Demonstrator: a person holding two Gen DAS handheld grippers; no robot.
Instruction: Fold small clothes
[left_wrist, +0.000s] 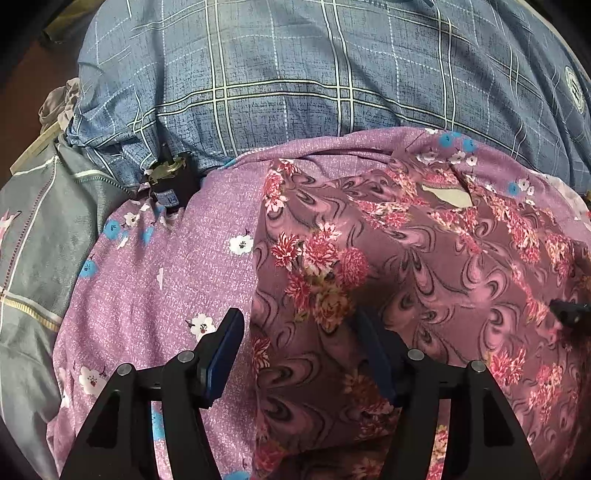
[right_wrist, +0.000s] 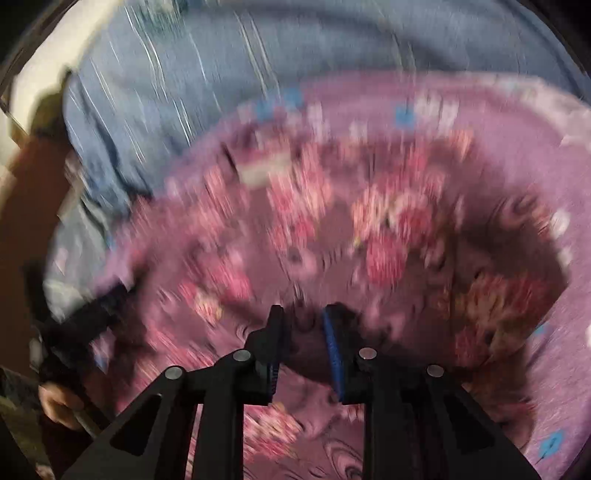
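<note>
I'm seeing a soft, matt floral cloth garment (left_wrist: 424, 266) lying on a speckled purple cotton-like sheet (left_wrist: 155, 280); the left gripper (left_wrist: 299, 354) is showing matt black plastic.

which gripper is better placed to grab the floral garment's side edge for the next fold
Left, probably: the left gripper is open astride the dark pink floral garment's edge. The right gripper is over its middle, view blurred.

Blue checked bedding (left_wrist: 295, 74) and lilac flowered sheet (left_wrist: 166, 277) under dim light
</note>
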